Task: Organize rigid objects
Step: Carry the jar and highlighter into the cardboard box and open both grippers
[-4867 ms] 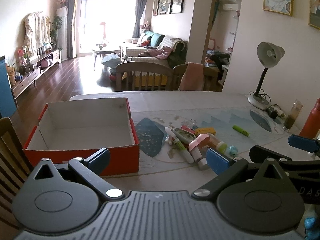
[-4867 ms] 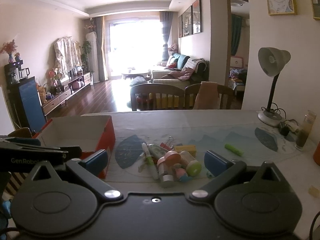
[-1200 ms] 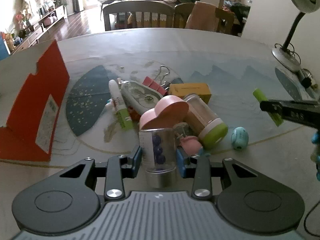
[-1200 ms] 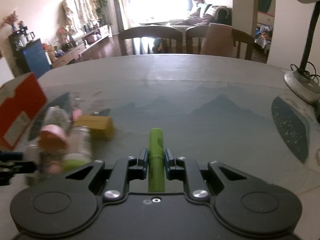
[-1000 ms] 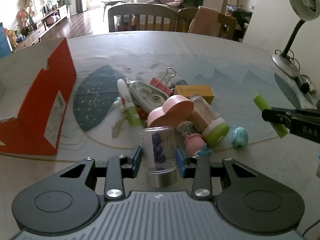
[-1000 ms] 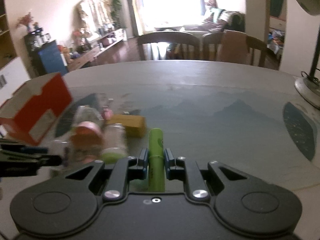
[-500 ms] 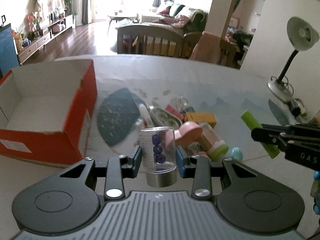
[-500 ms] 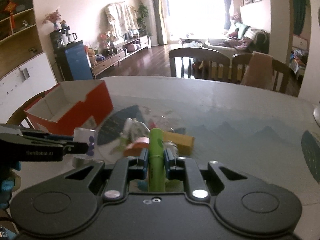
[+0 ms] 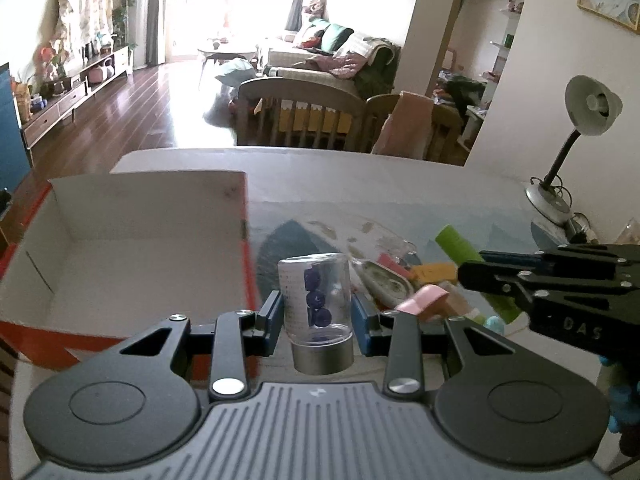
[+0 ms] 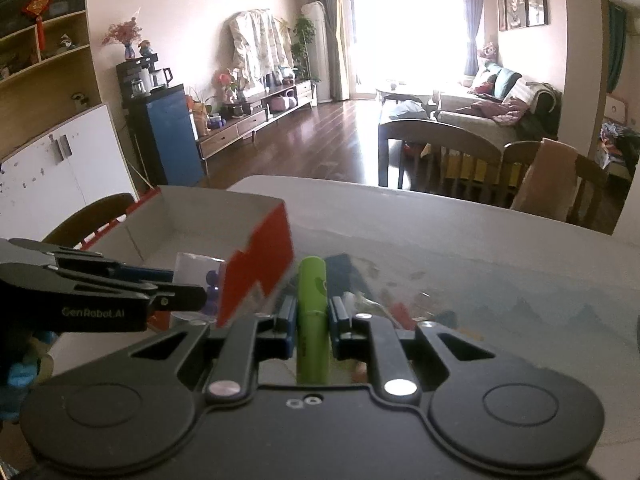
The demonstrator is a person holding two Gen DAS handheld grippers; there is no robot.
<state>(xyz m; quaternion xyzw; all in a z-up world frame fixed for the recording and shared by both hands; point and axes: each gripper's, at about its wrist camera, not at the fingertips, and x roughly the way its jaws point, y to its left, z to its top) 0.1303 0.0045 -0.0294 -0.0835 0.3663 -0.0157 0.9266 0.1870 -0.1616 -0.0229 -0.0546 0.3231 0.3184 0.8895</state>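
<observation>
My left gripper (image 9: 316, 322) is shut on a clear jar (image 9: 316, 302) with a silver lid and dark blue beads inside, held in the air by the right wall of the open red box (image 9: 132, 256). My right gripper (image 10: 313, 322) is shut on a lime green marker (image 10: 313, 308), held above the table near the box's red corner (image 10: 260, 268). In the left wrist view the right gripper (image 9: 476, 268) comes in from the right with the marker (image 9: 460, 246). The right wrist view shows the left gripper (image 10: 188, 284) at the left with the jar (image 10: 198, 276).
A heap of small items (image 9: 408, 284) lies on the patterned table mat: a pink lid, a yellow box, a white tube. A desk lamp (image 9: 576, 148) stands at the right rear. Wooden chairs (image 9: 304, 116) line the table's far edge. The box's white inside holds nothing.
Both grippers rose and swung left toward the red box with the jar and the marker still held. The heap of items has dropped back to the right.
</observation>
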